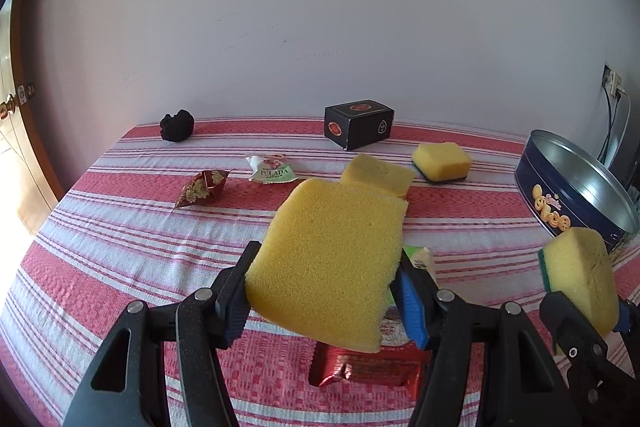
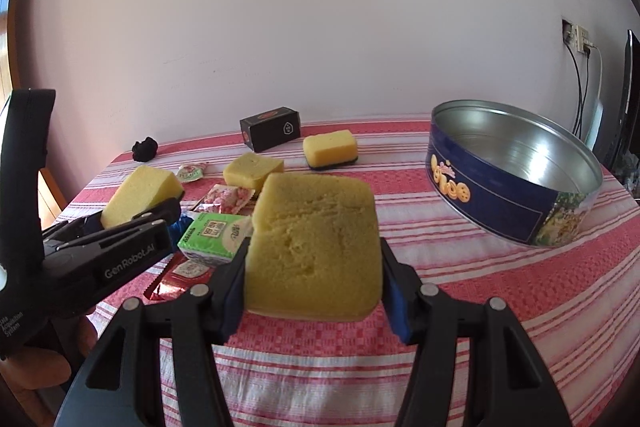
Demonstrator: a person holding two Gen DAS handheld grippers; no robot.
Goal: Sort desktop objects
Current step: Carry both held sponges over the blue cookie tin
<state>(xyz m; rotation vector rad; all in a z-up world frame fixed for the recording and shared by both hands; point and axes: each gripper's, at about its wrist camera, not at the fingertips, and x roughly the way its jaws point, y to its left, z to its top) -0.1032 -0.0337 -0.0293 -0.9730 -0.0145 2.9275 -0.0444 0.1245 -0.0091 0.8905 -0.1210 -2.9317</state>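
My left gripper (image 1: 324, 291) is shut on a yellow sponge (image 1: 328, 259) and holds it above the striped cloth. My right gripper (image 2: 314, 283) is shut on a yellow sponge with a green backing (image 2: 316, 247), also raised; it shows at the right of the left wrist view (image 1: 580, 279). The left gripper with its sponge (image 2: 140, 195) shows at the left of the right wrist view. An open blue cookie tin (image 2: 516, 183) stands to the right, empty. Another yellow sponge (image 2: 252, 169) and a yellow sponge with a dark base (image 2: 330, 147) lie farther back.
On the red-striped tablecloth (image 2: 460, 287) lie a black box (image 2: 270, 133), a black crumpled lump (image 2: 145, 149), a green-white packet (image 2: 214, 237), a red snack wrapper (image 1: 368, 367), a pink sweet packet (image 2: 228, 197), a white Pulada sachet (image 1: 270, 169) and a red foil wrapper (image 1: 202, 189).
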